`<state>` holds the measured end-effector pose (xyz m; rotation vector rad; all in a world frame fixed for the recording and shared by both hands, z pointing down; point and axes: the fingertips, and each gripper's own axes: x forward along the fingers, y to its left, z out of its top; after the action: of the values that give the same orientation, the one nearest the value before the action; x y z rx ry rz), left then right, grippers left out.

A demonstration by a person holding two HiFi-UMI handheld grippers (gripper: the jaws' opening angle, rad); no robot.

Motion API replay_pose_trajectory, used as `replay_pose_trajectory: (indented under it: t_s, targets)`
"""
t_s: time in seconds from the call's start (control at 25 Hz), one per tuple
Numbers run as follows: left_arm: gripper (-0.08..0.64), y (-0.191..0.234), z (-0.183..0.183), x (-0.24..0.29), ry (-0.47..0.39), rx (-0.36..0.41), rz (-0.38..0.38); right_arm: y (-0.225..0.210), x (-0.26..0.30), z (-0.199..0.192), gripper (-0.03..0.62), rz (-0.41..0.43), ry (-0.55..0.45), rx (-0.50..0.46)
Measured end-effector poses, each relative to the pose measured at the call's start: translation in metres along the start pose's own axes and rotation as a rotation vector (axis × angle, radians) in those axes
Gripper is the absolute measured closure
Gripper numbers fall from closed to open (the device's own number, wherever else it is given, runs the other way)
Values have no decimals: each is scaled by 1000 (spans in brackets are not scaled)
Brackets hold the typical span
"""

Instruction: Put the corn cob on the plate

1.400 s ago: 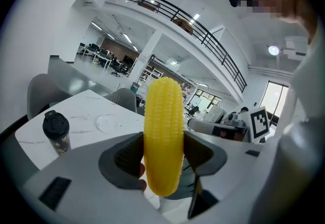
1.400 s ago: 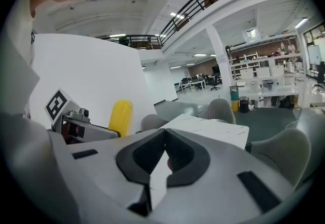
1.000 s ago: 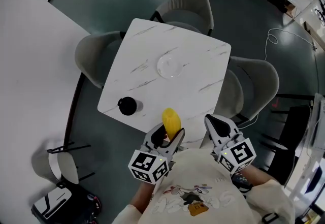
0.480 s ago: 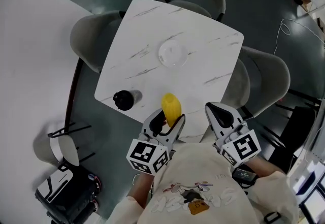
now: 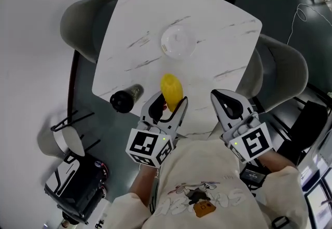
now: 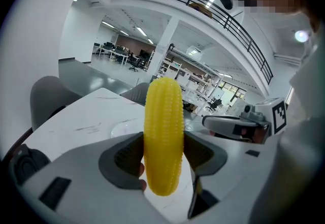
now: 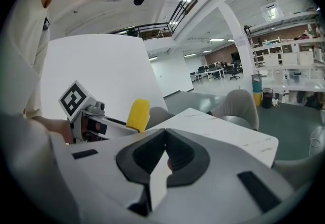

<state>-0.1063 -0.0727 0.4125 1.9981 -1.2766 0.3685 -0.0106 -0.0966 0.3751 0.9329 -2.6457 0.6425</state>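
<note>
A yellow corn cob (image 5: 171, 91) (image 6: 163, 134) stands upright between the jaws of my left gripper (image 5: 166, 110) (image 6: 163, 156), which is shut on it above the table's near edge. The cob (image 7: 137, 114) also shows at the left of the right gripper view. A clear glass plate (image 5: 178, 42) (image 6: 125, 129) lies on the white marble table (image 5: 218, 25), beyond the cob and apart from it. My right gripper (image 5: 229, 106) (image 7: 165, 156) hangs at the table's near right edge, its jaws shut with nothing between them.
A dark bottle (image 5: 124, 99) lies on its side at the table's near left corner. Grey chairs (image 5: 78, 23) stand round the table on the left, the far side and the right (image 5: 282, 67). A black and white device (image 5: 72, 189) sits on the floor at lower left.
The left gripper has carried the corn cob a little forward over the table, toward the plate. The head view has shifted, so the table sits higher in the frame. The right gripper keeps its place.
</note>
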Motion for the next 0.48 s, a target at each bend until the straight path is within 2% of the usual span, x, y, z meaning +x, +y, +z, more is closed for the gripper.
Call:
replay_pose_trajectory:
  t_s: [0.48]
  targets:
    - [319,44,-10,76,81,37,50,-49,63,-25,589,-13,22,-40]
